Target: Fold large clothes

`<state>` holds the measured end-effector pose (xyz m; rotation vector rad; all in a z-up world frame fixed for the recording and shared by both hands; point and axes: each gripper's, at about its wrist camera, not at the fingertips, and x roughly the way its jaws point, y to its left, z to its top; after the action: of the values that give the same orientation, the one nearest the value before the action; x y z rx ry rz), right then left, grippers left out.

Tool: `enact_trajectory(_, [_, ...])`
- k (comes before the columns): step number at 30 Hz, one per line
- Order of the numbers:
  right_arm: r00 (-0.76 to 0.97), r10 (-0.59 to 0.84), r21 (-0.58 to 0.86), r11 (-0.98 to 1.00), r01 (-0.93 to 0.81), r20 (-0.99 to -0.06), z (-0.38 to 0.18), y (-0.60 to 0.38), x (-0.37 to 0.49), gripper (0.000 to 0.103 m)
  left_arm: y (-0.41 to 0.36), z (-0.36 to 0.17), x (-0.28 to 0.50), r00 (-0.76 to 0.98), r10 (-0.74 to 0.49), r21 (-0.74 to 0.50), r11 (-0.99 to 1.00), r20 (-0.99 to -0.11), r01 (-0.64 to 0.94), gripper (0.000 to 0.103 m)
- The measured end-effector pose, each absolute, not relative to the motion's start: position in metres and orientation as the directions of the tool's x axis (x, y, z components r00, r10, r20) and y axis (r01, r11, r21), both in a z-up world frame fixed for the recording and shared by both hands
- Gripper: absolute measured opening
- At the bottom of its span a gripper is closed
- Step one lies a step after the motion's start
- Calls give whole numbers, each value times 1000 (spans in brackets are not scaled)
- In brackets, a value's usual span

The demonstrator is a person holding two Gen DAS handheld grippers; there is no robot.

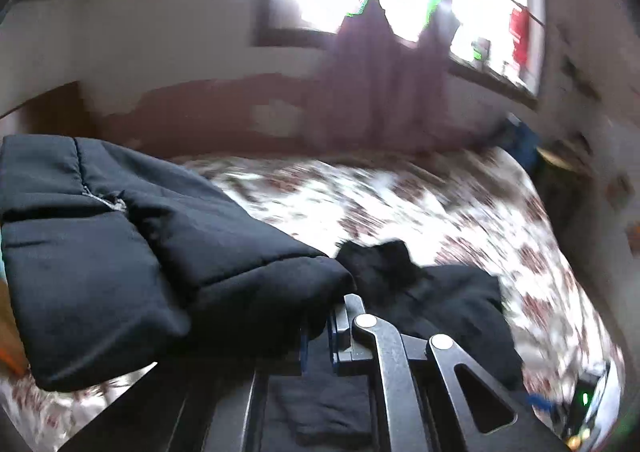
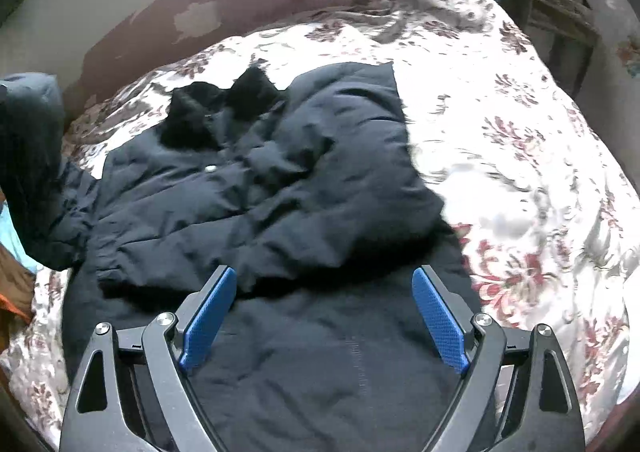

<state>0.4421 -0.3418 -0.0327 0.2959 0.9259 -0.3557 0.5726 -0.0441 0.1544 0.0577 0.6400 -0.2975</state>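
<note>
While left tongs (image 1: 320, 328) clamp the jacket (image 2: 256, 180) sleeve, right tongs (image 2: 324, 316) gape above its hem.

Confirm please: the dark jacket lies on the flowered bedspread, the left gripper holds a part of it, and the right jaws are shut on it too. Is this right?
One point is wrong. In the right wrist view the right gripper has its jaws wide open above the jacket, holding nothing. The rest stands: the jacket lies on the bedspread, and the left gripper holds a part of it.
</note>
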Motion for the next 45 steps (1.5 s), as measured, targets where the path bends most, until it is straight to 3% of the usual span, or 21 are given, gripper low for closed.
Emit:
enact_trajectory(7, [499, -238, 49, 867, 495, -833, -49, -398, 426, 86, -137, 99, 552, 612, -381, -98, 891, -693, 444, 8])
enact_trajectory(14, [478, -253, 40, 853, 521, -841, -57, -434, 421, 86, -189, 37, 538, 451, -354, -75, 846, -819, 528, 8])
enact_trajectory(19, [519, -263, 79, 833, 547, -813, -53, -450, 419, 86, -211, 12, 523, 391, -308, -6, 792, -868, 610, 8])
enact_trajectory(22, [559, -247, 129, 827, 547, -791, -49, -457, 416, 86, -214, 1, 520, 333, -310, -40, 782, -890, 622, 8])
enact_trajectory(27, [624, -122, 248, 845, 473, -772, -49, -461, 427, 86, -205, -12, 521, 220, -348, -175, 811, -911, 559, 12])
enact_trajectory(33, [638, 154, 407, 872, 271, -754, -63, -440, 468, 86, -195, -27, 513, 164, -391, -262, 820, -906, 509, 13])
enact_trajectory(35, [624, 179, 410, 877, 249, -761, -70, -429, 481, 81, -185, -26, 512, 172, -417, -299, 832, -893, 466, 14])
enact_trajectory(37, [607, 191, 406, 882, 238, -772, -76, -418, 492, 66, -166, -19, 510, 223, -423, -311, 860, -879, 404, 16])
enact_trajectory(38, [599, 194, 403, 884, 237, -777, -78, -415, 496, 65, -158, -17, 510, 245, -411, -303, 874, -878, 379, 18])
enact_trajectory(43, [533, 202, 390, 881, 269, -822, -101, -392, 514, 52, -101, -11, 523, 355, -244, -190, 965, -902, 180, 28])
enact_trajectory(44, [522, 175, 364, 886, 286, -835, -103, -388, 516, 47, -90, -12, 527, 360, -215, -172, 974, -908, 148, 29])
enact_trajectory(45, [516, 153, 344, 890, 298, -843, -104, -386, 516, 34, -82, -15, 531, 359, -190, -157, 980, -914, 120, 30])
